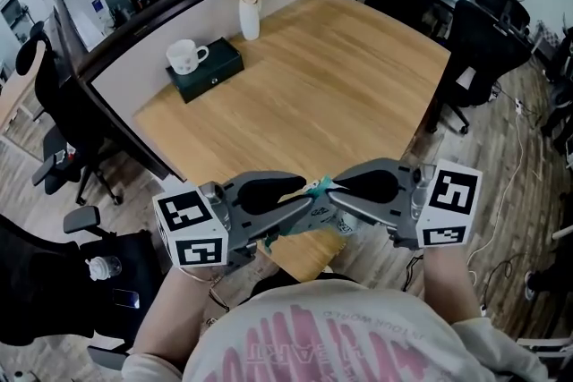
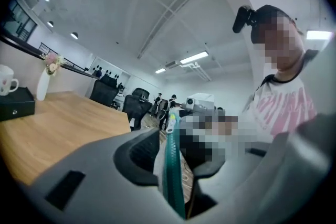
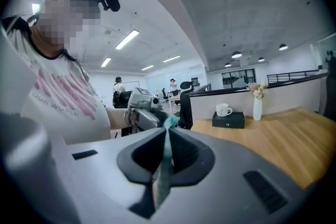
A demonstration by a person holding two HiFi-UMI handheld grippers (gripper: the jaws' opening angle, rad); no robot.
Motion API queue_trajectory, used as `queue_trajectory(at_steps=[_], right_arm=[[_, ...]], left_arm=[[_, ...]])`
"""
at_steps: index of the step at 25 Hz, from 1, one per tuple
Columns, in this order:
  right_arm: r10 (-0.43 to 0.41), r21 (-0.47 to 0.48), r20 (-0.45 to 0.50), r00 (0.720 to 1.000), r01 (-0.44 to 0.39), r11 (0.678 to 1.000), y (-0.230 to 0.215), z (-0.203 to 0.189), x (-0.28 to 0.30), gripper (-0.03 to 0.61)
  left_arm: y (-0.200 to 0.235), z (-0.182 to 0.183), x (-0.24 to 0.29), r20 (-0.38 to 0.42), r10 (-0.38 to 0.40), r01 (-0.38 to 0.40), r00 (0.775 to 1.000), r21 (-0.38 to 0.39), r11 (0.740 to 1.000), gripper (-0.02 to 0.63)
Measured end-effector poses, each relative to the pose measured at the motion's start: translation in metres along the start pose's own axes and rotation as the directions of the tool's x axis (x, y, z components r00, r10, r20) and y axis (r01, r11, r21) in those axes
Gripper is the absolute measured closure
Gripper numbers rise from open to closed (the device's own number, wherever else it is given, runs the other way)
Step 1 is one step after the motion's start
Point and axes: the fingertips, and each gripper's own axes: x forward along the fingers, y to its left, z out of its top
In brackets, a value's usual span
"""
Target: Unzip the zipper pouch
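The zipper pouch [image 1: 315, 189] has a teal zipper and hangs in the air between both grippers, over the front edge of the wooden table [image 1: 340, 85]. My left gripper [image 1: 303, 208] comes in from the left. In the left gripper view the teal zipper strip [image 2: 172, 165] runs up between the jaws of the left gripper [image 2: 178, 157], with gaps on both sides, so the jaws are open. My right gripper [image 1: 337, 196] comes in from the right. In the right gripper view the right gripper [image 3: 167, 136] is shut on the pouch's thin teal edge [image 3: 169, 123].
A white mug [image 1: 186, 55] stands on a dark box [image 1: 206, 70] at the table's far left. A white vase of flowers [image 1: 249, 13] stands by the partition. Black office chairs [image 1: 483, 40] stand to the right, and another chair [image 1: 54, 282] is at the near left.
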Motion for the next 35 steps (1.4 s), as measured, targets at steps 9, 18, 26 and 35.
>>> queue_trajectory(at_steps=[9, 18, 26, 35], right_arm=[[0.029, -0.006, -0.018, 0.999, -0.029, 1.000, -0.004, -0.001, 0.005, 0.571], [0.042, -0.013, -0.048, 0.998, -0.043, 0.999, -0.008, -0.004, 0.007, 0.571], [0.034, -0.018, -0.078, 0.996, -0.036, 0.999, -0.009, -0.011, 0.009, 0.571], [0.096, -0.001, -0.053, 0.994, -0.096, 0.995, 0.000, -0.012, 0.008, 0.571]], left_arm=[[-0.001, 0.010, 0.001, -0.018, 0.039, -0.036, 0.999, 0.136, 0.990, 0.546], [-0.002, 0.007, 0.005, -0.151, 0.118, -0.050, 0.981, 0.391, 0.919, 0.559], [-0.002, -0.003, 0.010, -0.270, 0.196, -0.005, 0.943, 0.575, 0.818, 0.549], [-0.012, -0.003, 0.005, -0.255, -0.025, 0.141, 0.967, 0.450, 0.882, 0.555]])
